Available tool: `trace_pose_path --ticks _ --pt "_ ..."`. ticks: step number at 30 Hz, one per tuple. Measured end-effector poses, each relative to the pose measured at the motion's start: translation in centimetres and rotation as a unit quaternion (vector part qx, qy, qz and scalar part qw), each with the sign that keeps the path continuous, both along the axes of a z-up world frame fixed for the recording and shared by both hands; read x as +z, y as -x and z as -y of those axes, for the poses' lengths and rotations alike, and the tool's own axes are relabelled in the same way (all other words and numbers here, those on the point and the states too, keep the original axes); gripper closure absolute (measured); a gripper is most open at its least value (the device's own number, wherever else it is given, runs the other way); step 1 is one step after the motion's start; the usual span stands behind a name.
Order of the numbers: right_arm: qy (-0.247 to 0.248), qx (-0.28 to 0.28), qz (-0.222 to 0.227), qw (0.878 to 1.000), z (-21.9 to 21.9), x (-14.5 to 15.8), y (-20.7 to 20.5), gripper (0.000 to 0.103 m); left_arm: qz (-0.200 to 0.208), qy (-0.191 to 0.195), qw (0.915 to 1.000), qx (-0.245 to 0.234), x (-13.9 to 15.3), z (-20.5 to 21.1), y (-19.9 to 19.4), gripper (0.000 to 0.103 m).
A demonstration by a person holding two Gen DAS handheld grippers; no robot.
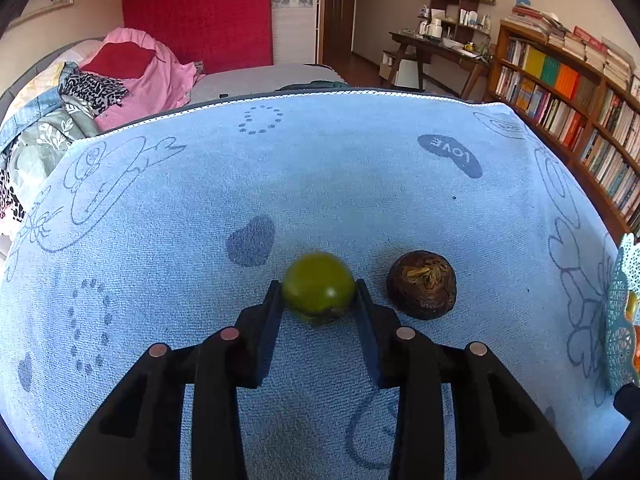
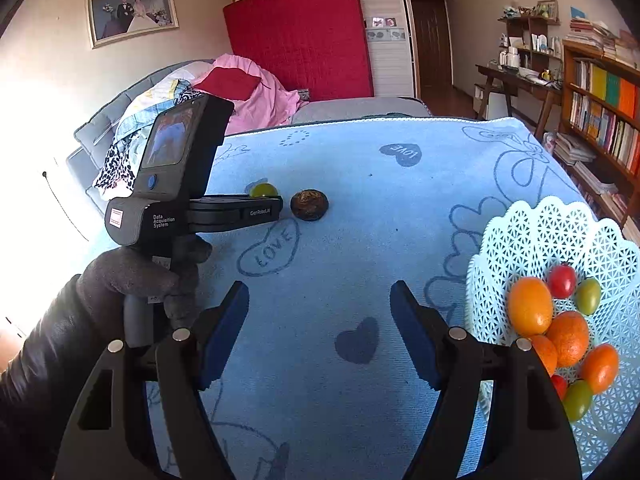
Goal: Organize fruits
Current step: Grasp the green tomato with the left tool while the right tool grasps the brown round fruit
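Observation:
A small round green fruit [image 1: 317,276] rests on the blue towel [image 1: 320,184], and my left gripper [image 1: 317,287] is shut on it, one pad pressed against each side. A dark brown wrinkled fruit [image 1: 422,285] lies just to its right, untouched. The right wrist view shows the same green fruit [image 2: 263,190] beyond the left gripper [image 2: 276,204], with the brown fruit [image 2: 309,205] beside it. My right gripper [image 2: 319,292] hangs open over bare towel with nothing between its fingers. To its right stands a pale lattice basket [image 2: 520,220].
The basket holds several oranges [image 2: 530,306], a red tomato [image 2: 562,280] and green fruits [image 2: 588,296]; its edge [image 1: 618,320] shows at the right of the left wrist view. A gloved hand [image 2: 136,272] holds the left gripper. A bed and bookshelves lie beyond the towel.

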State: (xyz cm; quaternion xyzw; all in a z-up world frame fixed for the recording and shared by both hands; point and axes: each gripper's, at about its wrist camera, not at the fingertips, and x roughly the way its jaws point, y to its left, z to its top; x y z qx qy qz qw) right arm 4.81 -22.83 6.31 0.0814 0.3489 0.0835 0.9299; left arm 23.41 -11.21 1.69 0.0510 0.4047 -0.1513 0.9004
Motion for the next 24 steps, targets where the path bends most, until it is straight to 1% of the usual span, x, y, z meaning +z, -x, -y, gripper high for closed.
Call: trace_pose_path --ticks 2,5,9,11,13,16,22,24 --pt "-0.014 0.002 -0.014 1.0 -0.2 -0.1 -0.6 0.028 -0.002 0.01 1.0 0.0 0.1 -0.4 0.1 0.068" --pt "-0.015 0.002 -0.032 0.999 -0.8 0.0 -1.4 0.028 -0.001 0.02 0.9998 0.009 0.5 -1.3 0.3 0.068" --pt "0.001 0.002 -0.047 0.999 -2.0 -0.1 -2.9 0.028 0.021 0.021 0.999 0.034 1.9 -2.7 0.8 0.068" --pt "-0.001 0.001 -0.055 0.998 -2.6 -0.5 -4.0 0.028 0.031 0.022 0.9981 0.049 2.7 -3.5 1.0 0.068" --pt "-0.005 -0.001 -0.062 0.998 -3.0 -0.8 -5.3 0.028 0.047 0.013 0.9969 0.062 3.3 -4.0 1.2 0.068" --pt "-0.001 -0.013 -0.069 0.997 -3.5 -1.3 -7.3 0.028 0.055 0.007 0.9954 0.079 3.8 -4.8 1.3 0.068" --pt "0.015 -0.029 -0.068 0.997 -4.5 -1.7 -11.2 0.028 0.054 0.025 0.9938 0.094 4.6 -6.3 1.1 0.068" --pt "0.026 -0.029 -0.067 0.997 -5.0 -1.8 -12.5 0.031 0.053 0.032 0.9931 0.099 4.8 -6.8 1.1 0.068"
